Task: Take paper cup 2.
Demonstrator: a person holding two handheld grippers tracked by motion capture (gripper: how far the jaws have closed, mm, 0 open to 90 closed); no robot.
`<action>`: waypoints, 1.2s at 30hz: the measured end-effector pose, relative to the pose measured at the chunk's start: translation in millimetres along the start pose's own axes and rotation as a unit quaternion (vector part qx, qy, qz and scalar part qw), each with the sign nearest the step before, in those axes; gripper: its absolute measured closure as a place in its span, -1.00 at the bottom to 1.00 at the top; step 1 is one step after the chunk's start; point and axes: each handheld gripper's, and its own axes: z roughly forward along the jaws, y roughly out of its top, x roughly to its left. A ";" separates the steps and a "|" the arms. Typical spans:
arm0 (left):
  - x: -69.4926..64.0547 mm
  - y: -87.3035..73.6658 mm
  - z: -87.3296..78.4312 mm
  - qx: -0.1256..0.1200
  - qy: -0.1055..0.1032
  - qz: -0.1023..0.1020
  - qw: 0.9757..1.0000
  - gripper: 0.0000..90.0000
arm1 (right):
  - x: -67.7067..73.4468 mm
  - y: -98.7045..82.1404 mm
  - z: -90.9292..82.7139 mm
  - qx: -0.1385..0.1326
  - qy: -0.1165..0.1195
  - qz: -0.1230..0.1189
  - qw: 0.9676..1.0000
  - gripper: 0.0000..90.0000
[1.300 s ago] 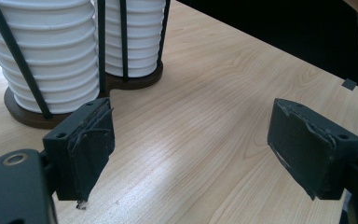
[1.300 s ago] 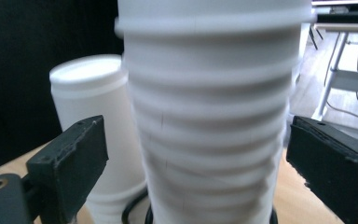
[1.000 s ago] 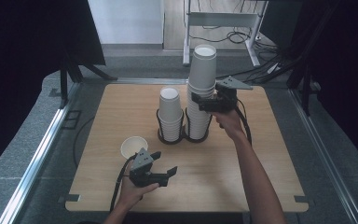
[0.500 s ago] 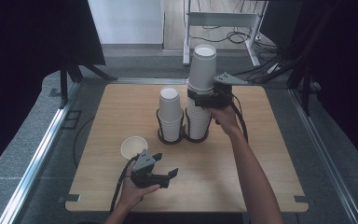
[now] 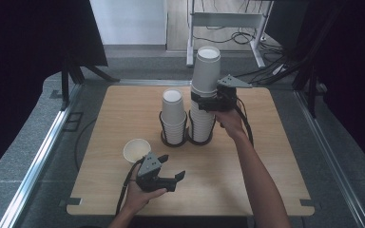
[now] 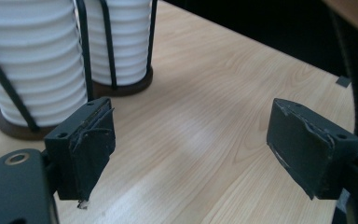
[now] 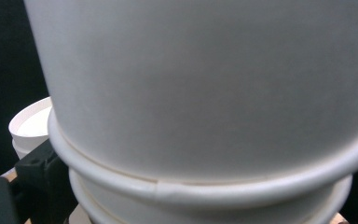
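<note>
Right gripper [image 5: 208, 101]: jaws clamped around the tall cup stack [image 5: 204, 95]; lift straight up, so lower cups stay seated. Left gripper [image 5: 171, 176]: jaws apart, empty, near the loose cup [image 5: 136, 150].

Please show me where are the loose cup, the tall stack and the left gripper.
Loose cup [image 5: 136, 151]: high view, its open mouth.
Tall stack [image 5: 205, 76]: high view, wall of its top cup.
Left gripper [image 5: 172, 174]: high view, between the fingertips.

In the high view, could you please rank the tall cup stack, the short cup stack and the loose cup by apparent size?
1. Tall cup stack, clearly largest.
2. Short cup stack.
3. Loose cup, smallest, though it sits nearer the camera.
</note>
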 end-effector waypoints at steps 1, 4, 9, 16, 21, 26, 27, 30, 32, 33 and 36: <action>-0.7 4.7 -1.5 -0.005 -0.002 0.002 1.000 -0.65 | 0.0 0.0 0.0 0.000 0.000 0.000 1.000 -0.95; -1.0 18.8 -4.2 -0.019 -0.001 0.002 1.000 -0.65 | -0.4 -0.1 0.3 -0.002 0.000 -0.004 1.000 -0.95; 0.3 50.2 -3.6 -0.028 0.019 0.017 0.999 -0.65 | -0.5 0.7 0.4 0.001 0.000 -0.005 1.000 -0.95; 14.9 92.6 0.4 -0.049 0.050 0.009 0.998 -0.65 | -0.7 0.9 0.7 0.002 -0.001 -0.004 1.000 -0.95; 27.4 117.7 6.2 -0.071 0.062 -0.001 0.996 -0.65 | -0.5 0.9 0.4 0.003 -0.001 -0.006 1.000 -0.95; 35.4 142.2 12.8 -0.079 0.073 -0.004 0.994 -0.66 | 0.2 0.4 0.3 0.001 -0.002 -0.005 1.000 -0.95; 36.5 146.7 14.1 -0.080 0.072 -0.005 0.994 -0.66 | 0.4 0.2 0.2 0.000 -0.003 -0.005 1.000 -0.95; 39.8 158.3 19.4 -0.083 0.077 -0.003 0.994 -0.68 | 1.1 0.1 -0.1 0.002 -0.002 -0.002 1.000 -0.95; 41.0 164.9 23.7 -0.081 0.076 0.004 0.994 -0.69 | 1.5 0.1 -0.2 0.002 -0.003 -0.001 1.000 -0.95; 41.1 168.1 25.7 -0.080 0.076 0.009 0.994 -0.72 | 1.7 0.2 -0.3 0.002 -0.003 -0.001 1.000 -0.95; 42.8 177.4 30.3 -0.085 0.065 0.006 0.994 -0.75 | 2.1 0.5 -0.7 0.004 -0.004 -0.002 1.000 -0.95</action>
